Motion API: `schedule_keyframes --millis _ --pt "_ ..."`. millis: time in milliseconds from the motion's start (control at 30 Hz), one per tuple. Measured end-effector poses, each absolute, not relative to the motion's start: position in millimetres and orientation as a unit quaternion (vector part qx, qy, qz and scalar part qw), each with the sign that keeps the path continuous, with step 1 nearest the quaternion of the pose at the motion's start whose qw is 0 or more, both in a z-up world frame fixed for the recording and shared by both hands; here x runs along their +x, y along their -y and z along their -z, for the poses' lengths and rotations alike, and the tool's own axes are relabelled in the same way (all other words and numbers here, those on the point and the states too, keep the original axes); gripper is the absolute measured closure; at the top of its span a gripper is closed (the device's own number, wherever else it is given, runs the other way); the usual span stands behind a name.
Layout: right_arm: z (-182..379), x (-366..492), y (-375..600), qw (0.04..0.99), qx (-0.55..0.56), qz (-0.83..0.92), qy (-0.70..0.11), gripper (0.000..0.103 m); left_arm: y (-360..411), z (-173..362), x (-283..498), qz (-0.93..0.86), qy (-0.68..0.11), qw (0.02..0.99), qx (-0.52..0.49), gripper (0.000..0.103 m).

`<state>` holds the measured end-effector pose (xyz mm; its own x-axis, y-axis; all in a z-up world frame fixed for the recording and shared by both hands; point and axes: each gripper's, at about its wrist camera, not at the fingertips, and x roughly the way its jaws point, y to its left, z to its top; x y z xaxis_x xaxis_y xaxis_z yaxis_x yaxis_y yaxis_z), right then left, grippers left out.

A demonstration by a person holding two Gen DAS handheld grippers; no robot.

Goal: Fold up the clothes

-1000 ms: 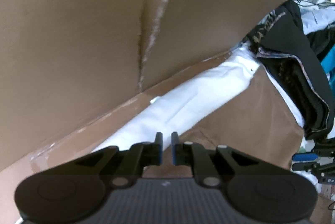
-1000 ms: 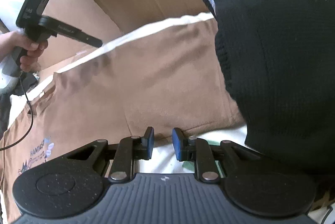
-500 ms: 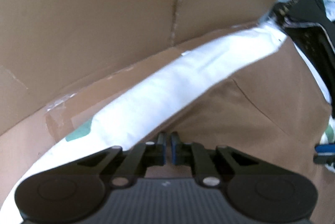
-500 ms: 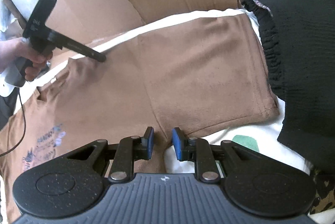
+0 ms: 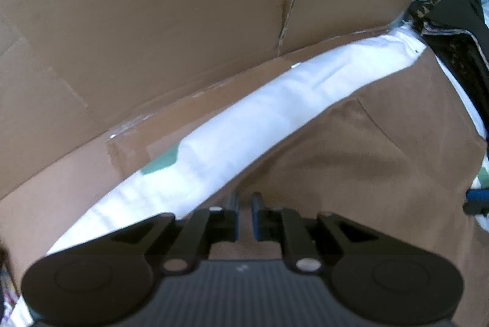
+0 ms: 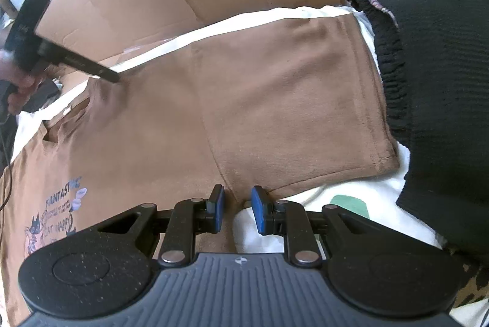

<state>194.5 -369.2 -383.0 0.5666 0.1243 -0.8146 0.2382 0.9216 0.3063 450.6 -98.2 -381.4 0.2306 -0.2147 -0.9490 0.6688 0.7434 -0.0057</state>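
Brown T-shirt (image 6: 275,101) lies flat on the white sheet (image 5: 250,131) along its cardboard-side edge, one side panel already folded in, rest left to fold; your left gripper (image 5: 244,217) is opening, nothing pinched, your right gripper (image 6: 237,209) hangs open, empty, at the near hem.

Brown printed T-shirt (image 6: 275,101), black knit garment (image 6: 443,67).
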Motion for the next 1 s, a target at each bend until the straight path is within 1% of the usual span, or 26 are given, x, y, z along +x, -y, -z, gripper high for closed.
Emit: schedule_keyframes --millis 167,233,267,300,333,367,400,433,500,533,567,600,667,733,767,800,867,900,1000 --pt "365.2 191.3 375.6 0.865 0.203 0.037 -0.457 0.076 76.9 361.9 448.8 0.273 -0.547 0.766 0.198 0.092" --pt "357.0 190.6 378.6 0.866 0.205 0.038 -0.454 0.076 68.6 350.2 448.2 0.264 -0.545 0.772 0.193 0.090" --pt "352.4 190.5 379.4 0.868 0.202 0.036 -0.453 0.075 65.3 343.9 447.8 0.260 -0.544 0.774 0.191 0.088" --pt "347.8 190.5 380.2 0.869 0.199 0.035 -0.451 0.069 62.0 337.6 447.3 0.256 -0.543 0.777 0.189 0.084" --pt "342.6 190.3 381.4 0.870 0.197 0.033 -0.450 0.067 57.9 330.5 446.1 0.252 -0.541 0.781 0.186 0.081" --pt "337.2 190.4 382.7 0.871 0.196 0.031 -0.450 0.064 53.6 322.3 444.6 0.246 -0.538 0.785 0.182 0.075" --pt "331.8 190.7 383.9 0.871 0.193 0.030 -0.450 0.064 50.1 315.2 442.8 0.243 -0.536 0.789 0.179 0.071" --pt "326.4 190.6 384.6 0.872 0.190 0.029 -0.450 0.064 46.2 308.2 440.8 0.240 -0.534 0.792 0.176 0.070" --pt "312.5 189.9 386.0 0.873 0.183 0.026 -0.451 0.063 37.3 292.4 433.8 0.228 -0.531 0.799 0.166 0.061" --pt "305.1 189.6 386.7 0.874 0.180 0.025 -0.452 0.062 33.3 285.9 429.6 0.224 -0.530 0.802 0.161 0.058" --pt "297.5 189.0 387.2 0.875 0.177 0.023 -0.451 0.057 29.9 279.4 423.6 0.221 -0.528 0.803 0.163 0.052" --pt "289.7 188.2 387.4 0.876 0.174 0.020 -0.449 0.057 26.4 272.9 417.6 0.219 -0.527 0.805 0.165 0.047" --pt "273.9 186.3 387.6 0.879 0.169 0.013 -0.446 0.057 18.6 260.0 405.4 0.212 -0.525 0.807 0.167 0.042" --pt "258.3 183.1 387.9 0.880 0.169 0.010 -0.443 0.049 9.4 247.5 394.3 0.204 -0.525 0.810 0.165 0.039" --pt "250.6 181.3 388.1 0.881 0.169 0.008 -0.441 0.041 4.0 240.6 388.7 0.199 -0.525 0.812 0.160 0.036" --pt "242.9 179.6 388.3 0.882 0.169 0.007 -0.440 0.036 -1.6 233.5 382.8 0.194 -0.524 0.814 0.156 0.030" --pt "227.6 175.6 388.8 0.884 0.171 0.007 -0.436 0.018 -12.7 219.3 371.1 0.184 -0.522 0.819 0.149 0.024" --pt "219.7 173.6 389.2 0.885 0.172 0.007 -0.433 0.014 -18.6 212.3 364.7 0.179 -0.520 0.822 0.147 0.023" --pt "194.3 168.1 389.0 0.889 0.173 0.003 -0.423 0.010 -37.3 192.0 346.4 0.163 -0.516 0.830 0.133 0.018"
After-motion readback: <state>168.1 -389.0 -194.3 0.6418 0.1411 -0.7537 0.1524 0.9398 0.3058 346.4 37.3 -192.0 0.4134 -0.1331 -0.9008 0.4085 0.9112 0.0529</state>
